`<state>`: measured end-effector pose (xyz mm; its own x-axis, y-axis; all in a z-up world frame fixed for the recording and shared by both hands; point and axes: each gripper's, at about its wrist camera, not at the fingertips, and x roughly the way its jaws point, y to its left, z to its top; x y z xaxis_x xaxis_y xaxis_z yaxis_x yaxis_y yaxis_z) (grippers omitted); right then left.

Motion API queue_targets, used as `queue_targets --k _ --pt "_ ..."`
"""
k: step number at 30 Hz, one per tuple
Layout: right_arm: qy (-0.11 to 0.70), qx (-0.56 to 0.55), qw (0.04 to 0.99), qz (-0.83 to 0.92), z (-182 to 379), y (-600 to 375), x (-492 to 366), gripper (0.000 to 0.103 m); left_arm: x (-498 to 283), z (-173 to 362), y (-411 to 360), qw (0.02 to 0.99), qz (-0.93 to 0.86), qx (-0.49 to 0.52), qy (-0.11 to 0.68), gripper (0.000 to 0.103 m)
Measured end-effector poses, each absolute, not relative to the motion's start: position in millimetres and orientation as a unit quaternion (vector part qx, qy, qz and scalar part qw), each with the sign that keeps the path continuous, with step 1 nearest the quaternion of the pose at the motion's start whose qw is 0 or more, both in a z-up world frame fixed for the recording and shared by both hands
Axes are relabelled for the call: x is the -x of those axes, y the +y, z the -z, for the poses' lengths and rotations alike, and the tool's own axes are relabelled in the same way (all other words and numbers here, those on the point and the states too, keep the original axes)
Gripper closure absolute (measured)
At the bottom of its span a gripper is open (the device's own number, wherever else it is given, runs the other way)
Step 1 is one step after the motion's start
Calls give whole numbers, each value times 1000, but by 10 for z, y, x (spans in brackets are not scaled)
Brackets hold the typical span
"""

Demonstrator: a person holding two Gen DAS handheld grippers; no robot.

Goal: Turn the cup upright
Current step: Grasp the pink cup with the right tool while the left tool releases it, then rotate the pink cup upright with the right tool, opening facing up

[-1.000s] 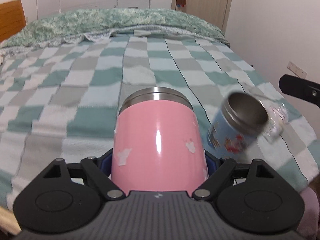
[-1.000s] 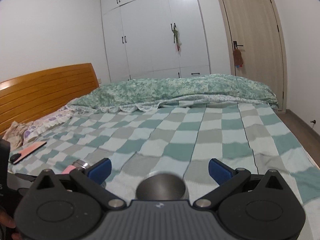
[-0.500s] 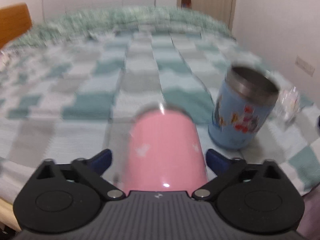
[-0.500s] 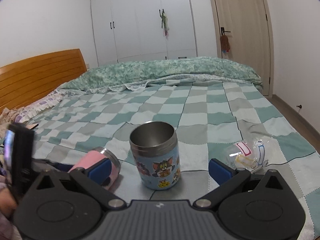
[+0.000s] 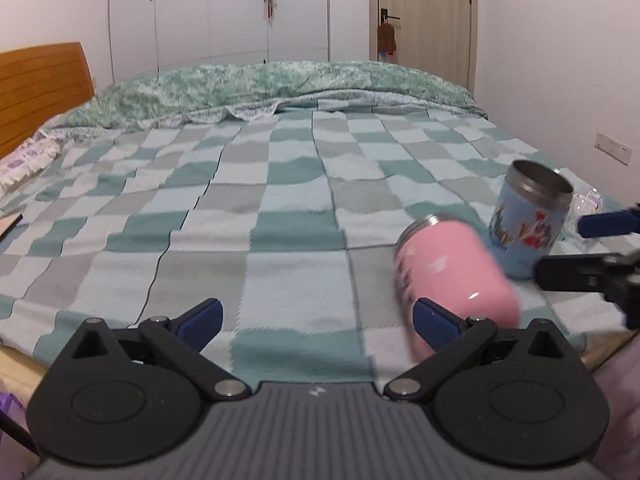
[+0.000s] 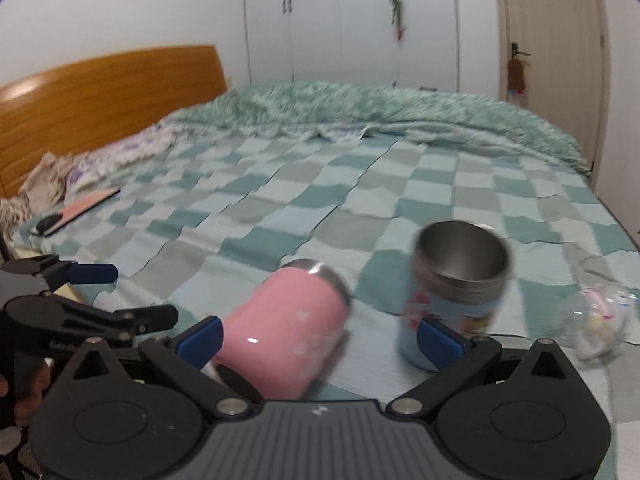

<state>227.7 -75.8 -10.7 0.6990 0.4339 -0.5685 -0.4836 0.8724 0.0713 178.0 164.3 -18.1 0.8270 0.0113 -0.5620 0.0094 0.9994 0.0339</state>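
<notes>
1. At the far left of the bed, a flat pinkish item with a dark edge (image 6: 86,206) is lying on the checked blanket (image 5: 280,184), near the patterned pillows (image 6: 100,164) and the wooden headboard (image 6: 108,92).
2. The left claw (image 5: 316,318) is hanging over the near edge of the bed with its blue-tipped fingers (image 5: 200,316) spread wide and nothing between them; in the right wrist view it is showing at the left edge (image 6: 132,296), again spread and clear of both cups.
3. The pink cup (image 5: 456,272) is lying on its side on the blanket, its steel rim pointing away towards the foot of the quilt, its body blurred. It is sitting just beside the left claw's right finger, apart from the pads. In the right wrist view the pink cup (image 6: 288,328) is lying between the two claws, near the right claw's left finger.
4. The blue cartoon cup (image 5: 528,224) is standing upright, mouth open upward, just right of the pink cup and close to it.
5. The right claw (image 6: 320,336) is spread wide and gripping nothing; the blue cartoon cup (image 6: 456,292) is standing just behind its right finger (image 6: 440,340).
6. A crumpled clear plastic wrapper (image 6: 600,320) is lying on the blanket to the right of the blue cup.
7. The green quilt (image 5: 260,88), white wardrobe (image 5: 220,12) and door (image 5: 424,20) are filling the background.
</notes>
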Motion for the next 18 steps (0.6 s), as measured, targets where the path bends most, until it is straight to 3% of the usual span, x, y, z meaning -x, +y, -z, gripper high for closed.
queue_targets --k 14,16,17,18 --pt "452 40 884 -110 382 214 -3241 1 -2112 534 2021 953 67 -44 293 0" --pt "468 35 879 -84 463 233 -3343 8 -2156 576 2005 951 74 -55 294 0" --pt "479 29 873 -88 510 250 -3375 16 -2178 599 1997 950 77 -60 295 0" --pt "484 26 869 -96 542 267 -3391 16 -2201 615 1998 949 77 -63 299 0"
